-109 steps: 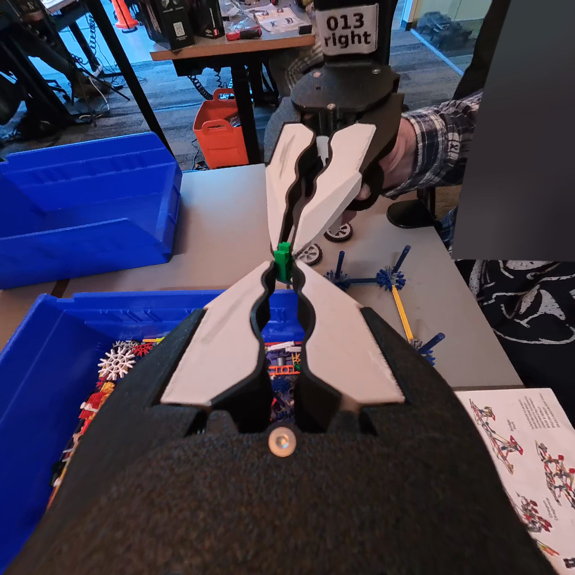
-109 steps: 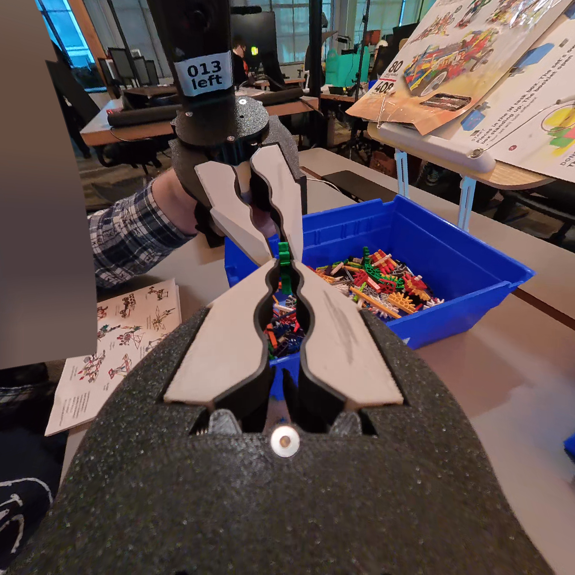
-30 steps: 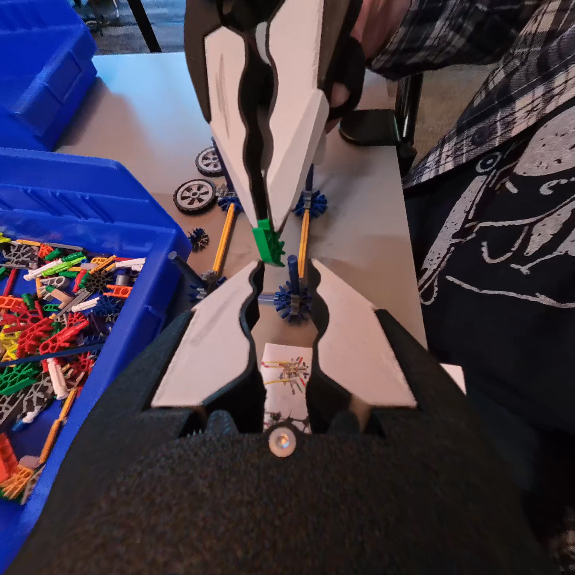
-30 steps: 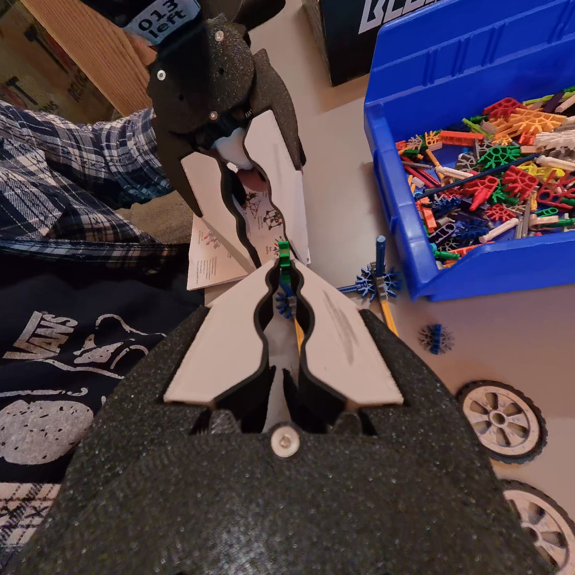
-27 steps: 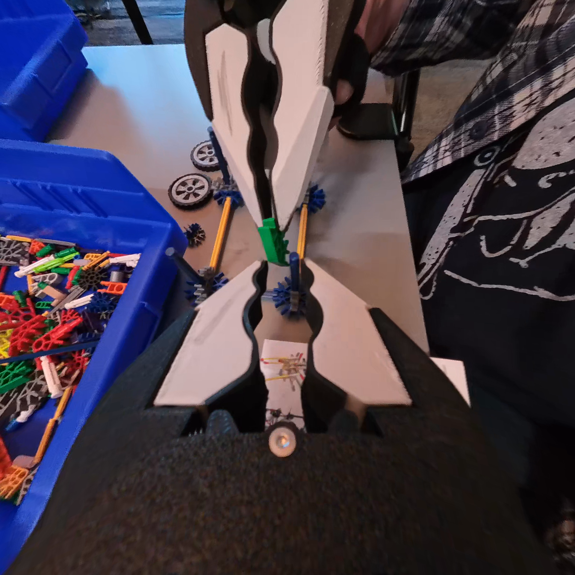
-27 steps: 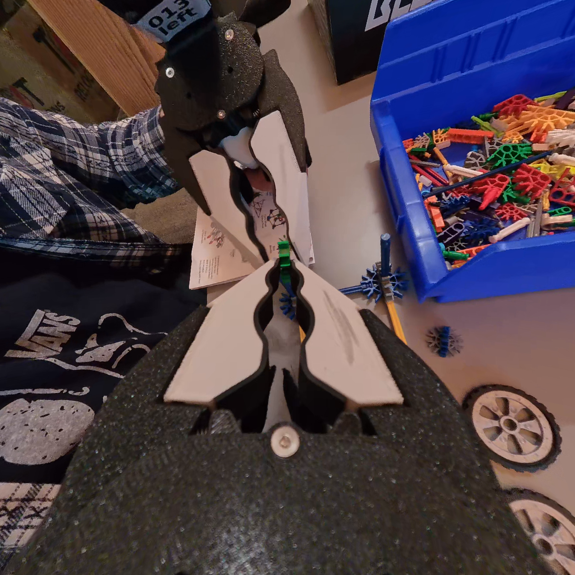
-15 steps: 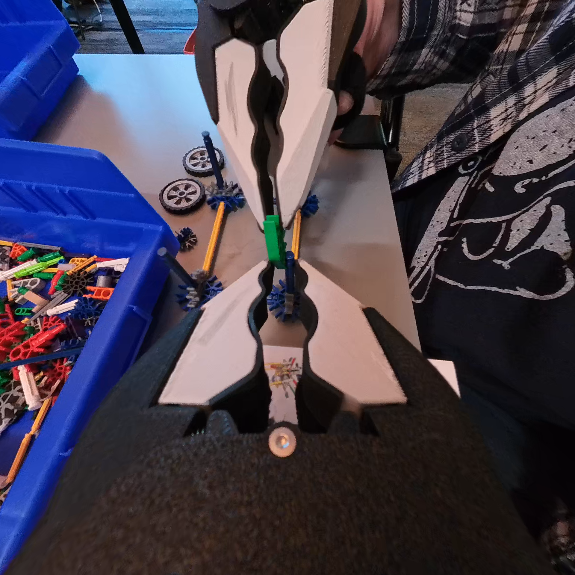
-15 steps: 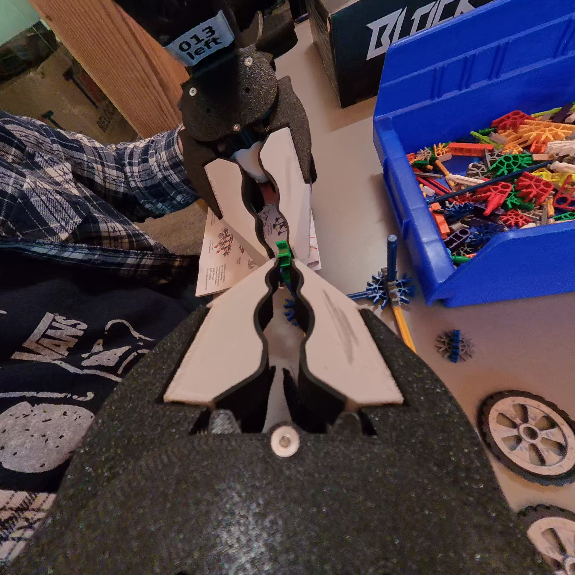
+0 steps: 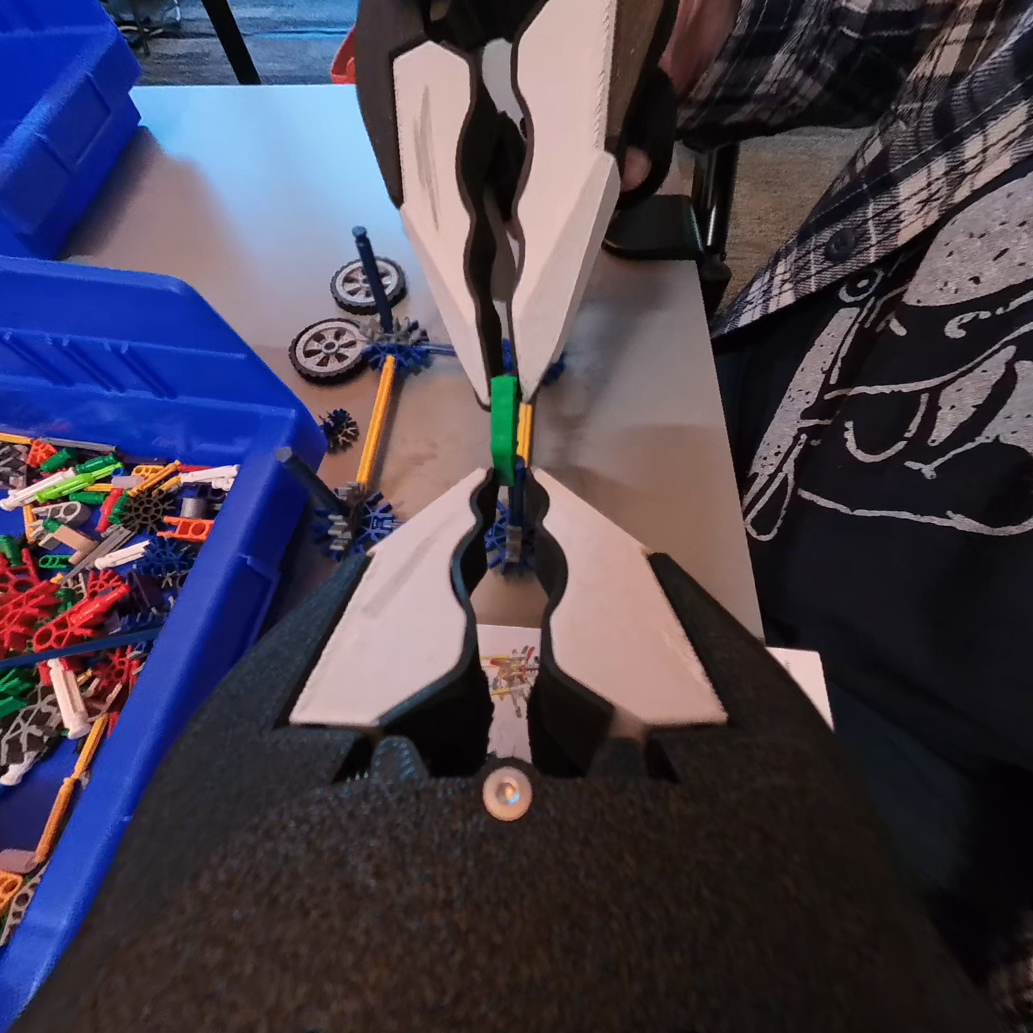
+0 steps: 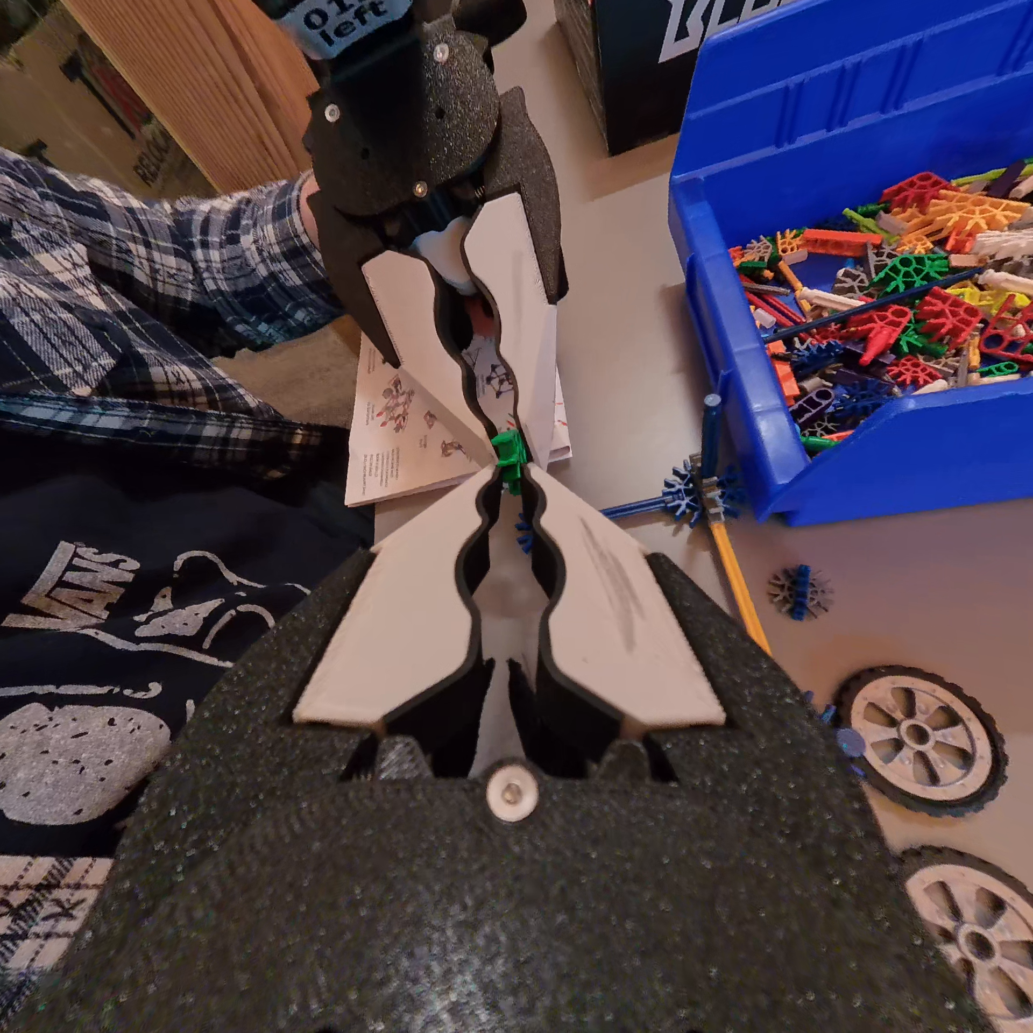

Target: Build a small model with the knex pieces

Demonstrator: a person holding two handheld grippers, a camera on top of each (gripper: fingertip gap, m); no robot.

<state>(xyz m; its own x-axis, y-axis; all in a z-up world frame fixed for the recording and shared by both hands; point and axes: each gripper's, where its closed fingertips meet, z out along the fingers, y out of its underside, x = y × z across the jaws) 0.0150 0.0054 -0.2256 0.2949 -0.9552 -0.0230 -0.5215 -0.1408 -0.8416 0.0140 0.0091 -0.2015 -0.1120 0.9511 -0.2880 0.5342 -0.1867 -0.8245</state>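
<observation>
Grippers meet tip to tip above the table (image 9: 235, 184): right gripper (image 10: 510, 475) clamped on the green piece (image 9: 503, 430), left gripper (image 9: 507, 481) pinching its other end, steadying it between them.

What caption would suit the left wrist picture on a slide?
Two claws, left and right, pinch one green connector piece above a table, beside a blue bin of building pieces.

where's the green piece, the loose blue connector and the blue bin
green piece (image 9: 503, 427): left wrist view, middle of its flat side, between both grippers' tips.
loose blue connector (image 10: 800, 591): right wrist view, its hub, alone on the table.
blue bin (image 10: 721, 313): right wrist view, its near side wall.
</observation>
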